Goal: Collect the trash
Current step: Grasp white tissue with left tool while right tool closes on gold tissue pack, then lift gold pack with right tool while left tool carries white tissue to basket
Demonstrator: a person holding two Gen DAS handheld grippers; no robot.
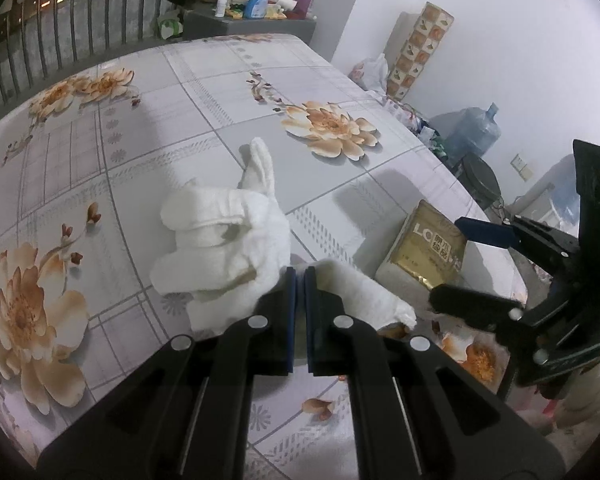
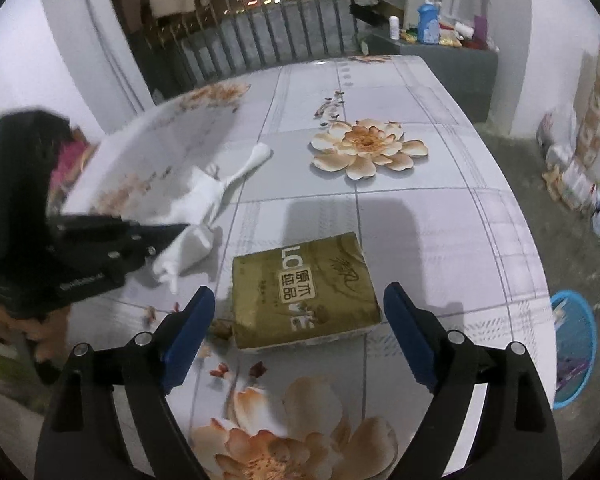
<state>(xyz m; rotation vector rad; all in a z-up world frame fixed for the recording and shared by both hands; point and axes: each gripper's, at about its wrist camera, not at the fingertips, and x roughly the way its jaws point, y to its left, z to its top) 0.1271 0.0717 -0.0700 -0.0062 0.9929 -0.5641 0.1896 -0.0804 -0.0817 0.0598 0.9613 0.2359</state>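
Tissue [image 1: 228,248], white and crumpled into long twisted folds, lies on the bench [image 1: 180,92], which wears a pale checked cloth printed with orange flowers. The left tongs [image 1: 300,276] are clenched on one end of this tissue: in the left wrist view the two blue pads stand almost together with the paper pinched at their tips, and the rest of the wad spreads out ahead and to the left of them. In the right wrist view the same tissue [image 2: 204,208] trails from the tip of the left tongs [image 2: 176,230] and stretches up the cloth toward the far side.

Just beside the tissue, to its right in the left wrist view, sits a gold packet of paper napkins [image 1: 428,248] with printed characters on its top. The right tongs [image 2: 300,304] stand released, their blue pads spread wide on either side of the packet's near end [image 2: 304,288] without pressing on it. From the left wrist view, the right tongs [image 1: 456,264] reach in from the right edge, one finger above the packet's corner and one below.

A blue plastic basket [image 2: 576,344] stands on the floor by the bench's right edge. At the far end a grey cabinet carries a blue bottle [image 2: 428,24] and other small items.
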